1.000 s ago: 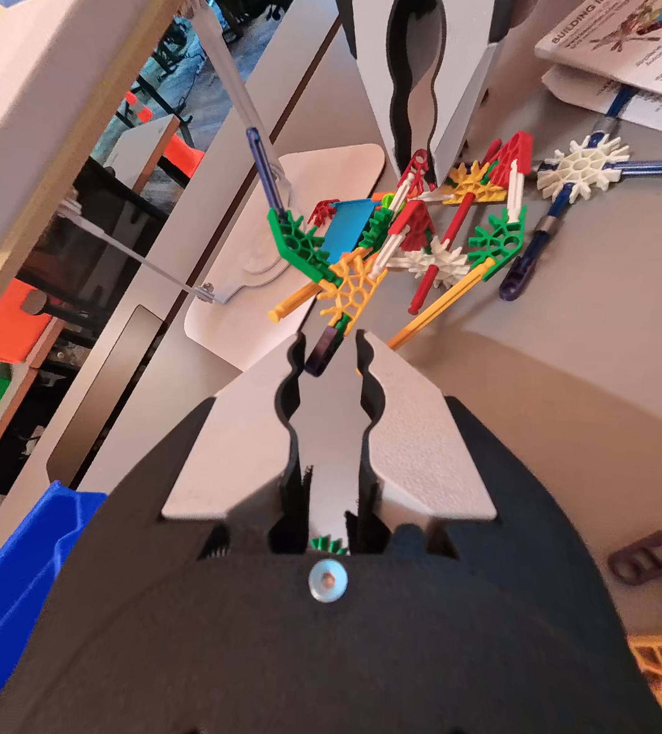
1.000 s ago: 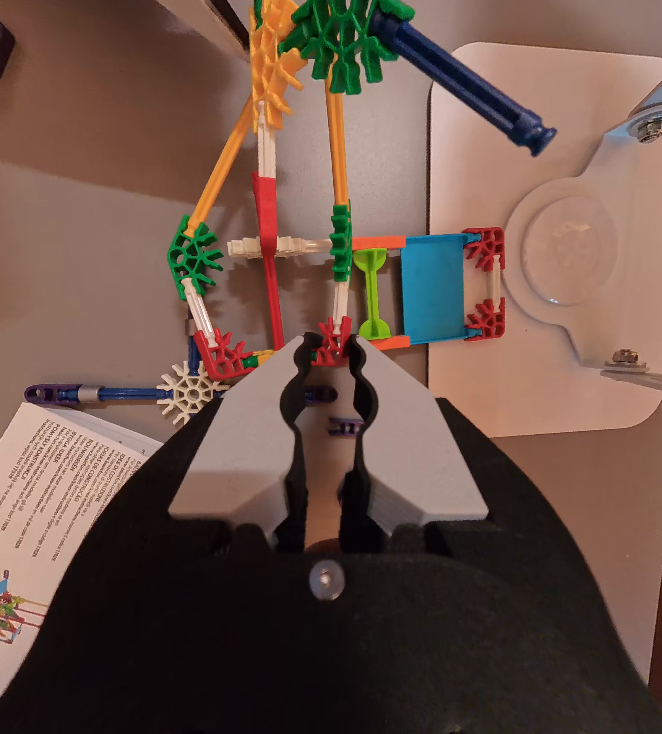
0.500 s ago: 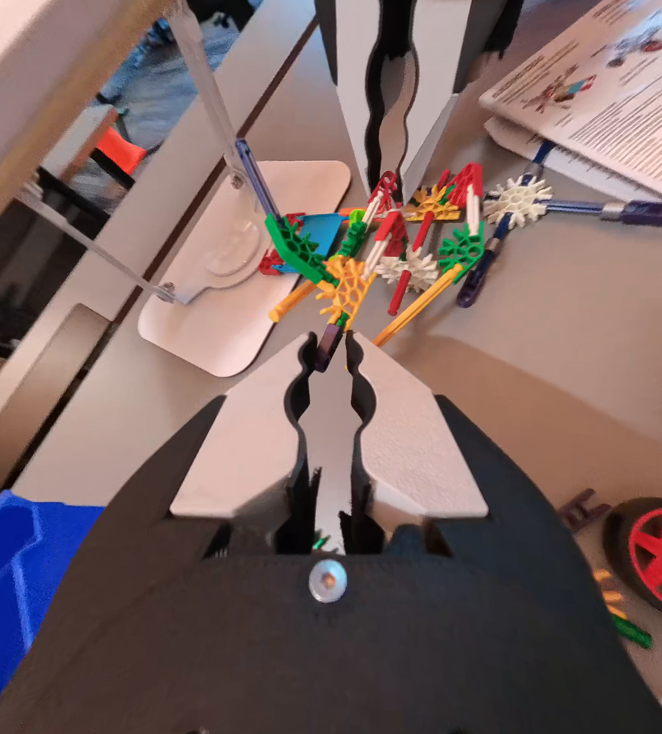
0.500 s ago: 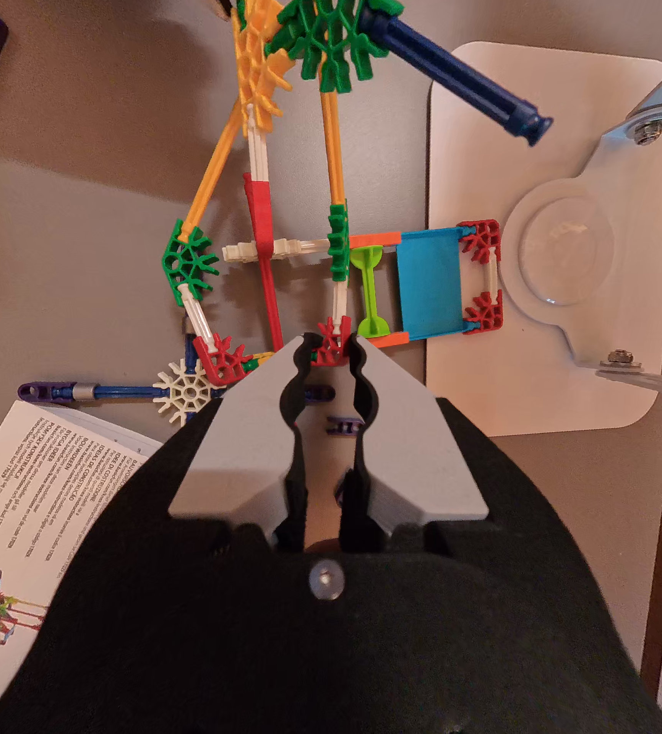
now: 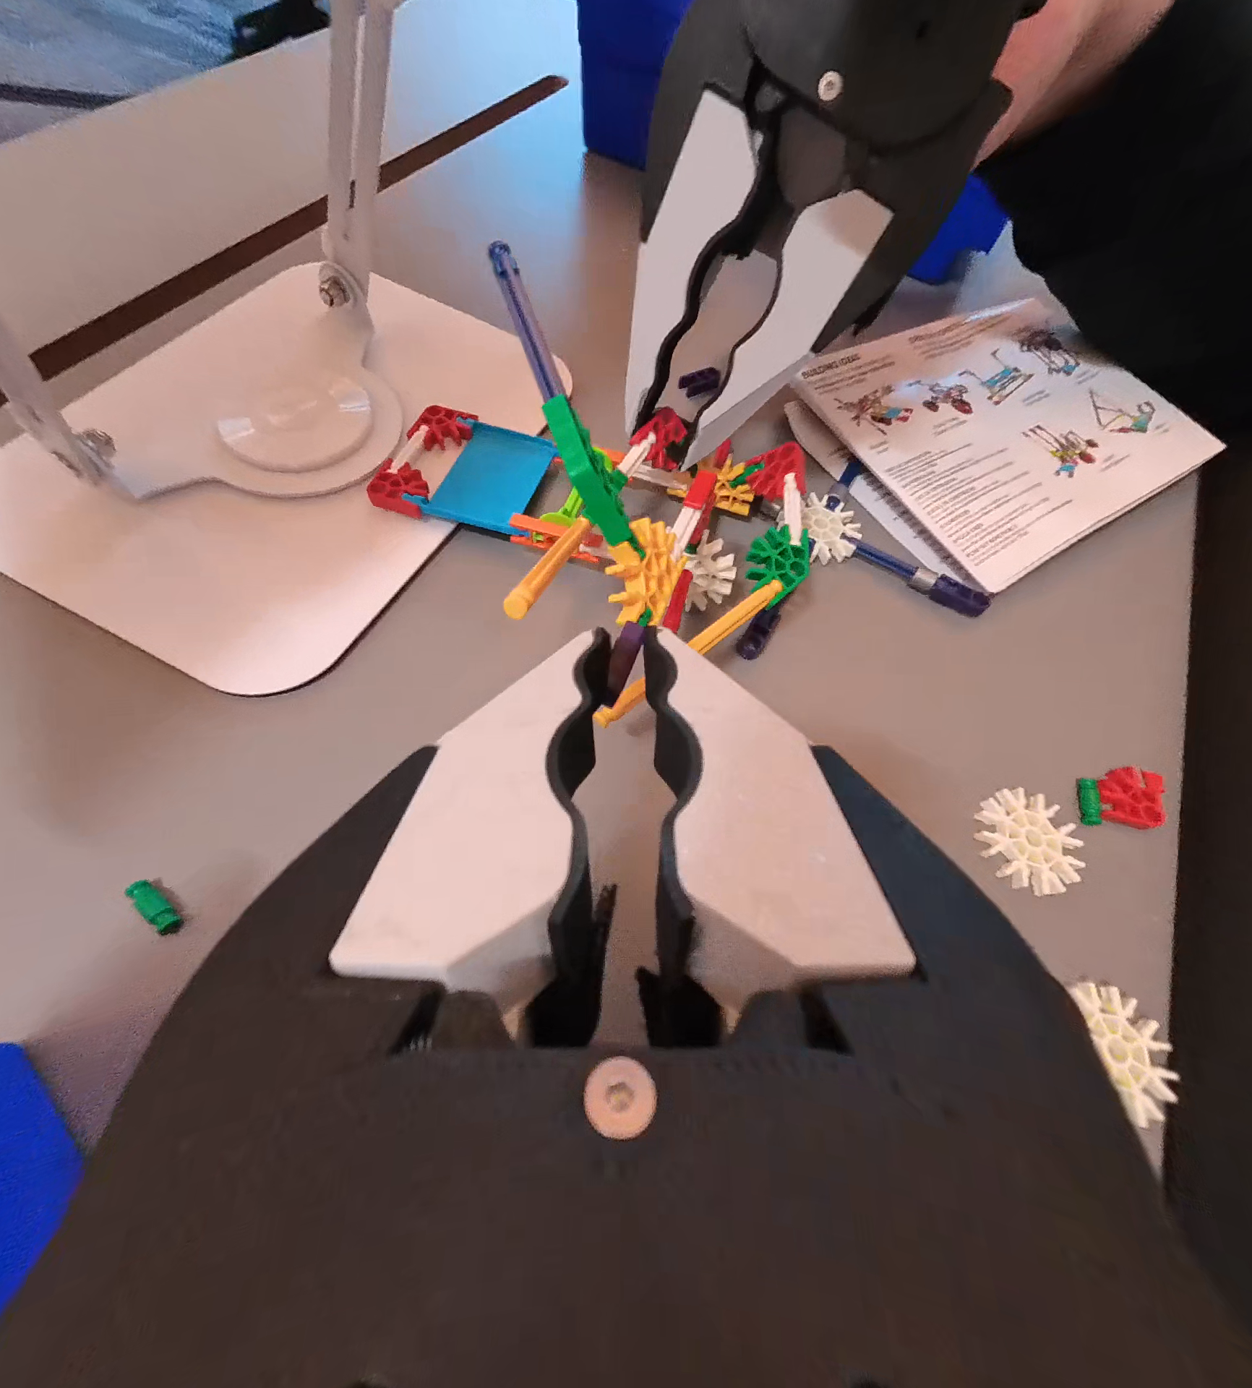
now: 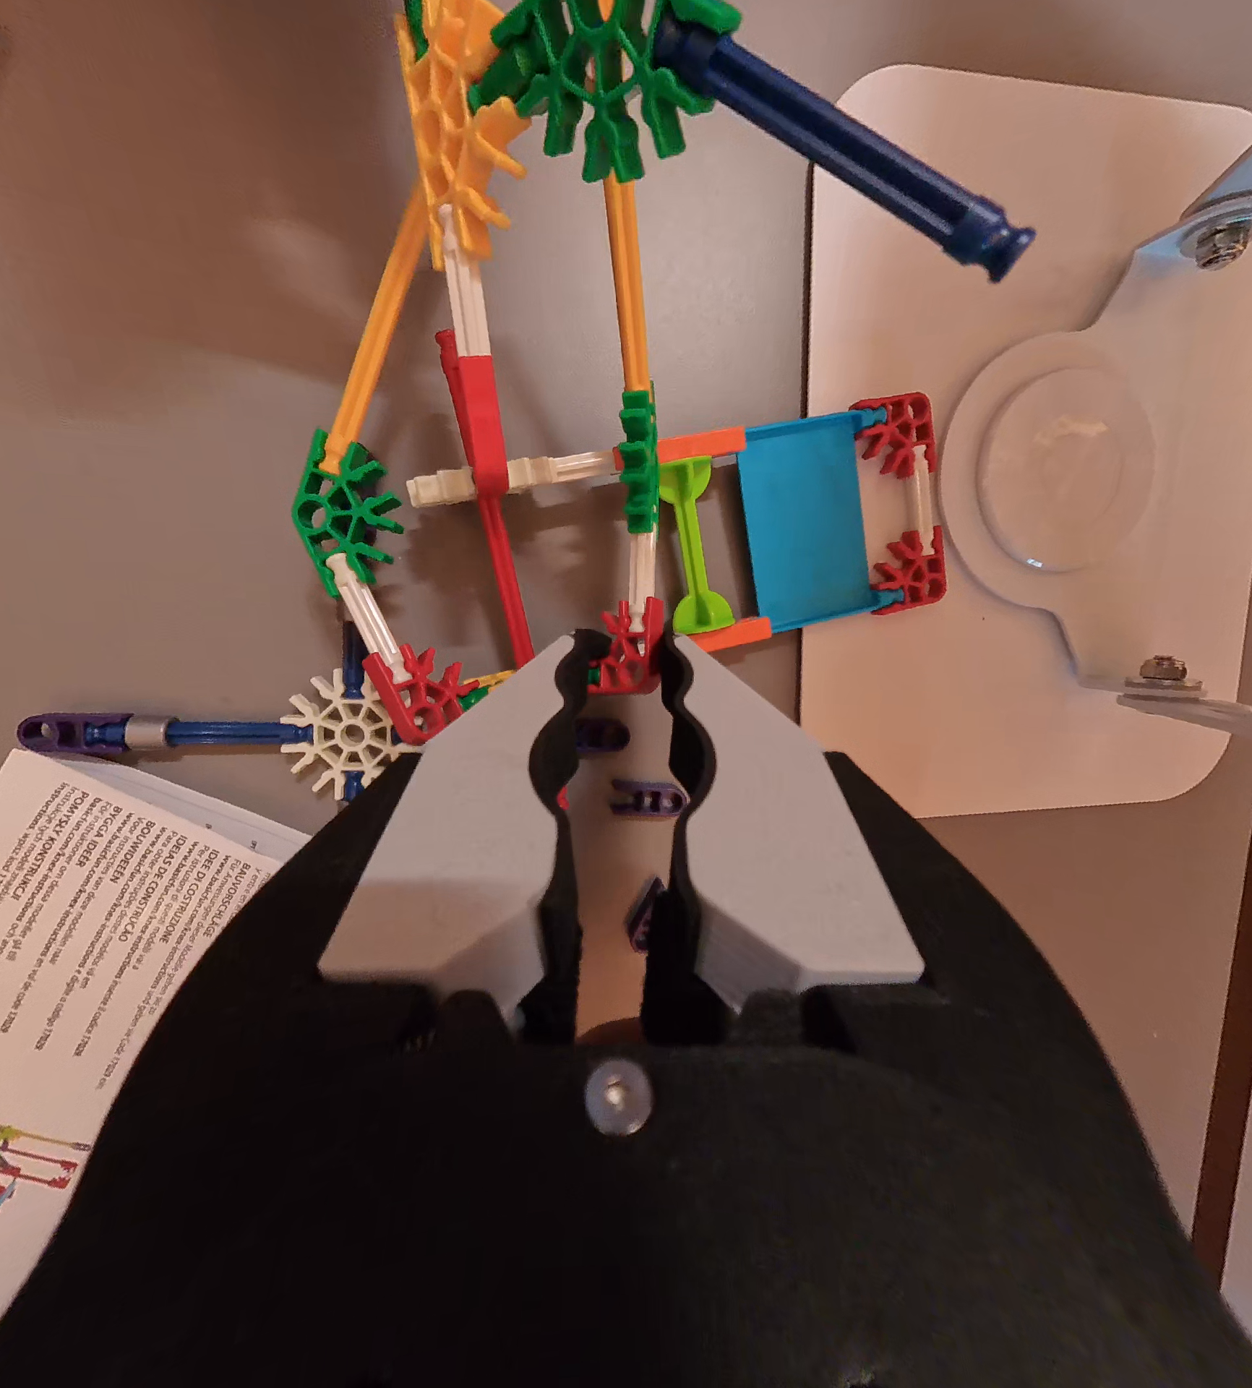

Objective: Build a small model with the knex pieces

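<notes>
Left wrist view: my left gripper [image 5: 621, 644] is pinching a purple connector [image 5: 627, 647] on the rod-and-connector model [image 5: 638, 518], lifting that end; my right gripper [image 6: 624, 652] is clamping a red corner connector [image 6: 627, 652], apparently steadying the frame against the grey table [image 5: 157, 751].

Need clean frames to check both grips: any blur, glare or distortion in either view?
Left wrist view: wide-angle bending, instruction booklet soft, white connectors blurred at the right edge. Right wrist view: sharp on the red connector at the right hand-held gripper, mild glare on the white base plate.
</notes>
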`<action>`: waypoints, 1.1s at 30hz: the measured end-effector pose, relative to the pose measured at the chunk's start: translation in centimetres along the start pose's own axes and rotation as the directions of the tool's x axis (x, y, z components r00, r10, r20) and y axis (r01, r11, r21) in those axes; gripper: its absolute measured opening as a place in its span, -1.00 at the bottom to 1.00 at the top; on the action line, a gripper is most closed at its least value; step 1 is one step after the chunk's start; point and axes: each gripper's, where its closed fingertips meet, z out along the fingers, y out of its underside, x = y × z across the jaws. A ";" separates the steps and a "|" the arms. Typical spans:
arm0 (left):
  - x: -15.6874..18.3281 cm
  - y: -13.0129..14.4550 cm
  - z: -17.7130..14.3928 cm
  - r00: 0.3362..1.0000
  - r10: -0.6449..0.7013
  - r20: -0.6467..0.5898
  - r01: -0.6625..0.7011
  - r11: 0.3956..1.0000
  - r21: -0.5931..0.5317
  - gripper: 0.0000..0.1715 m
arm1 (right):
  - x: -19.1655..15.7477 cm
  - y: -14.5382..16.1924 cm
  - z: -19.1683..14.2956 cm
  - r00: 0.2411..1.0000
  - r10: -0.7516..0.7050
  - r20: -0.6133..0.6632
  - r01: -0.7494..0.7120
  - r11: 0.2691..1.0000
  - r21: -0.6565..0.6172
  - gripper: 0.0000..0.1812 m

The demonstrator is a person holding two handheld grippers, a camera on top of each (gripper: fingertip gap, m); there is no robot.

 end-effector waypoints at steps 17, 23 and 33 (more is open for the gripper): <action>1.2 -0.1 1.9 0.991 0.122 0.047 -0.122 0.992 -0.005 -0.83 | 0.9 -8.9 -2.1 0.975 0.196 0.103 -0.221 0.841 0.493 -0.44; 1.6 0.2 2.7 0.986 0.160 0.043 -0.160 0.987 -0.017 -0.90 | 0.9 -9.4 -2.2 0.969 0.203 0.138 -0.245 0.810 0.533 -0.55; 0.9 -0.4 2.7 0.982 0.167 0.085 -0.166 0.986 -0.017 -0.93 | 0.4 -9.4 -4.2 0.978 0.134 0.160 -0.202 0.794 0.574 -0.82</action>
